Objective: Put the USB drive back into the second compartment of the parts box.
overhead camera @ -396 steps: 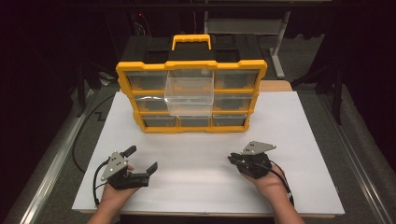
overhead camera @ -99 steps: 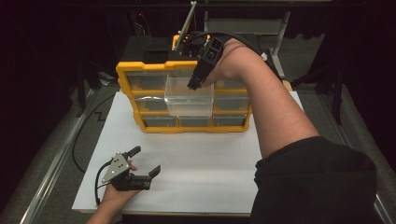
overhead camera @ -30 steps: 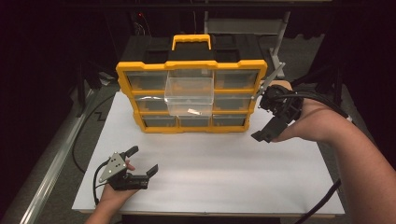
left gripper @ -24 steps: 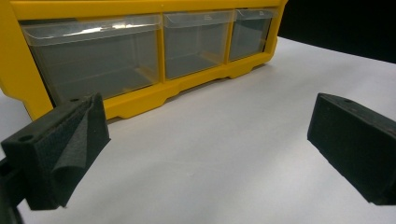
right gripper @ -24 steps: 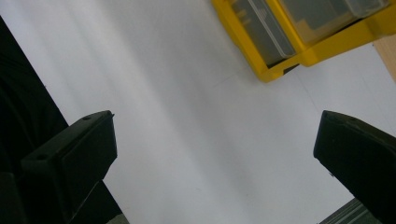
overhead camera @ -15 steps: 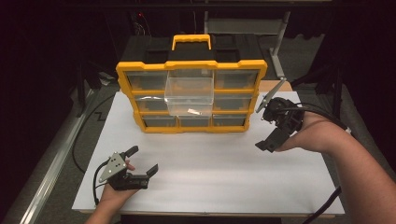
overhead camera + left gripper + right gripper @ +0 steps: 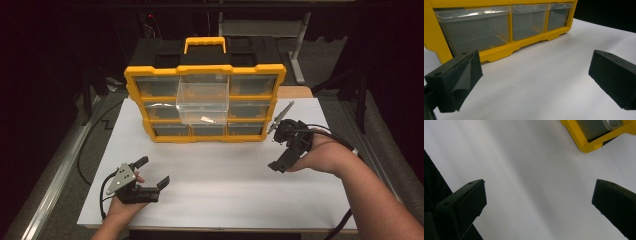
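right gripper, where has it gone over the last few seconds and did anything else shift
The right gripper had reached up to the top of the yellow organizer near its handle, then swung down past the right end and is coming back toward the white table, jaws open and empty. The left gripper, the organizer and its pulled-out middle drawer stayed put.

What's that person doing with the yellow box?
A person holds a hand-held gripper in each hand at a white table. The yellow drawer organizer stands at the back, with one clear drawer pulled out. The right hand-held gripper hovers open beside it; the left hand-held gripper rests open, holding nothing.
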`<state>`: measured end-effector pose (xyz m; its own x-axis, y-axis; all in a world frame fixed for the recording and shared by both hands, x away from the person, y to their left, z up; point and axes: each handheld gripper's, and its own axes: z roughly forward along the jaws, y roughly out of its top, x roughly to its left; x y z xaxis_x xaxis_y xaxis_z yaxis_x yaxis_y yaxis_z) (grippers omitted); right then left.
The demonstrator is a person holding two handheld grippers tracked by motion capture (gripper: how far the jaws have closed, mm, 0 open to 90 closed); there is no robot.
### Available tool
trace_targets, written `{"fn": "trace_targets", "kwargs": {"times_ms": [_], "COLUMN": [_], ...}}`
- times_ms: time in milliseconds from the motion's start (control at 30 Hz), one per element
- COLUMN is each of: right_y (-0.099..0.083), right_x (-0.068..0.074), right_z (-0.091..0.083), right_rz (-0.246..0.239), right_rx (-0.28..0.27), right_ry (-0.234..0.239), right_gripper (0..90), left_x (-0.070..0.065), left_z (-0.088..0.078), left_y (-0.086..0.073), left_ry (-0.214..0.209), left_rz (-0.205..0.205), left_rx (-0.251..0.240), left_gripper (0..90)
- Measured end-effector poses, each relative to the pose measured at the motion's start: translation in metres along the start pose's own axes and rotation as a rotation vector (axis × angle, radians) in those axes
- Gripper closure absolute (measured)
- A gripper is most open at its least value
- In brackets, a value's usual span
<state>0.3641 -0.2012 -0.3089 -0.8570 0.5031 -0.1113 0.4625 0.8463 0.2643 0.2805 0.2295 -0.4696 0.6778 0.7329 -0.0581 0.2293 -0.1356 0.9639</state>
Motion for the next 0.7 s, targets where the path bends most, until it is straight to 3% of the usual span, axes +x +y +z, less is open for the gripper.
{"fn": "trace_targets", "kwargs": {"times_ms": [700], "right_y": [-0.020], "right_x": [0.011], "right_z": [0.096], "right_rz": [0.017], "right_rx": [0.077], "right_ry": [0.055], "right_gripper": [0.5], "left_x": [0.000], "left_z": [0.000], "left_y": [0.000], "left_ry": [-0.003], "left_rz": [0.004], "left_rx": [0.003], "left_gripper": [0.4]}}
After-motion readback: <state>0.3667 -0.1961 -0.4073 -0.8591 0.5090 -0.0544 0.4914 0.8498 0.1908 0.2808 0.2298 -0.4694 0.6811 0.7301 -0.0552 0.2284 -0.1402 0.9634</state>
